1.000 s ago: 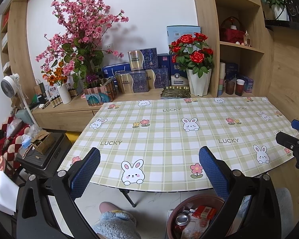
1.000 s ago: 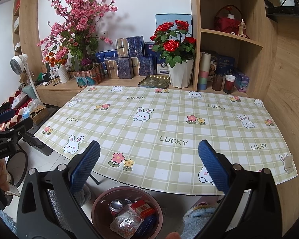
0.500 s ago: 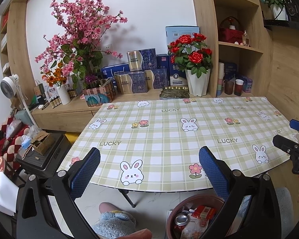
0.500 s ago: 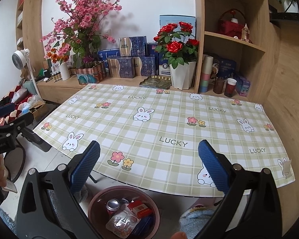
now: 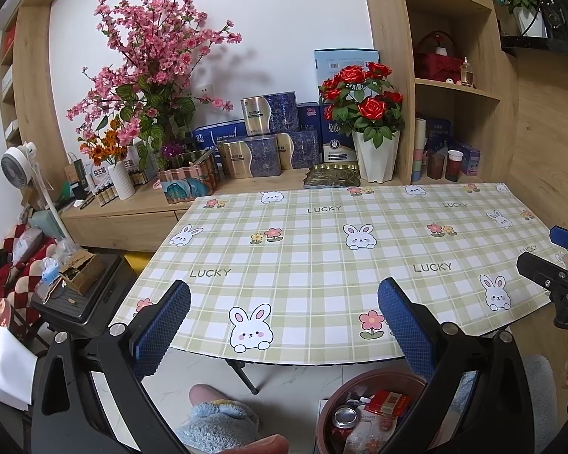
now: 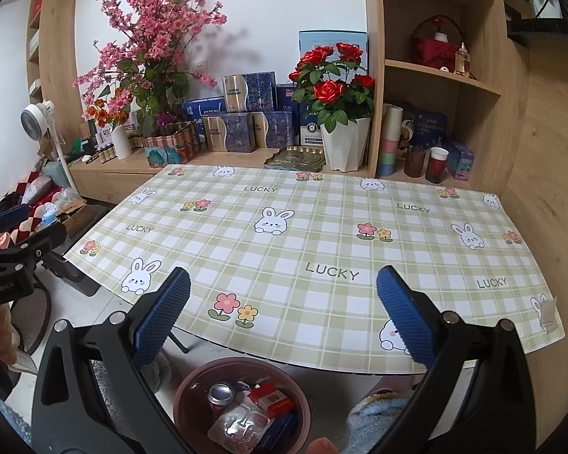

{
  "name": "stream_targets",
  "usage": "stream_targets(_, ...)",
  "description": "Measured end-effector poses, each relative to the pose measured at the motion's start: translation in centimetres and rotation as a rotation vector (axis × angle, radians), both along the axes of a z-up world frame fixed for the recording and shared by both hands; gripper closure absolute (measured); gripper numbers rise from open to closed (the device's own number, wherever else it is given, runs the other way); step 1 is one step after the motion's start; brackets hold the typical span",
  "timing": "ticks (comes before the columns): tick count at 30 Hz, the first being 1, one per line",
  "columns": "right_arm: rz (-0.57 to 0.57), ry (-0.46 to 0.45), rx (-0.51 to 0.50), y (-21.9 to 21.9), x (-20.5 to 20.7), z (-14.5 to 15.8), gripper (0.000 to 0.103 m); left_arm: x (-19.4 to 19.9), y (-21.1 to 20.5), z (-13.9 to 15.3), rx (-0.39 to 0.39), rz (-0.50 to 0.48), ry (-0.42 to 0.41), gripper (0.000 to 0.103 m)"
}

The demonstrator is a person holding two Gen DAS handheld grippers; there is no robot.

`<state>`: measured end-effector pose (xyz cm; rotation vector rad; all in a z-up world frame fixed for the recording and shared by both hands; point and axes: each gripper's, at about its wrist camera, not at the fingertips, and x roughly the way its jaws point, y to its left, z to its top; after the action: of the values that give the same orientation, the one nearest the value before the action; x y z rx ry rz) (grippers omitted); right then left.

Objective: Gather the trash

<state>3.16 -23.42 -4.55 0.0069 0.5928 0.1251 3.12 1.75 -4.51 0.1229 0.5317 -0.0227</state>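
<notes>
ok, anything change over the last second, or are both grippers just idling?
Barely anything. The right gripper drew back and rose slightly: the green checked rabbit-print tablecloth sits lower in its view and more of the round brown trash bin shows. The left gripper hardly shifted. Nothing was grasped or released; both stay open and empty. The bin still holds the soda can, red packet and clear wrapper.

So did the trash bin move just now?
No. The trash bin stays on the floor under the table's near edge, just below the flower prints, as before.
</notes>
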Motion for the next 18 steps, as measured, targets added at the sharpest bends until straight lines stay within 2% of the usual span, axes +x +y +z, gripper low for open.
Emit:
stream_targets(7,-0.015,0.001,0.001,-0.17,0.02,0.02,0.006,-0.28,0.15,0.43,-0.005,0.003,-0.021,0.006)
stream_targets(12,-0.036,0.007,-0.001,-0.15,0.08,0.08,0.006,-0.04,0.25,0.58,-0.027,0.000,-0.002,0.006)
stream_targets(18,-0.039,0.003,-0.010,0.09,0.02,0.18,0.006,0.10,-0.11,0.74,0.005,-0.008,-0.003,0.006)
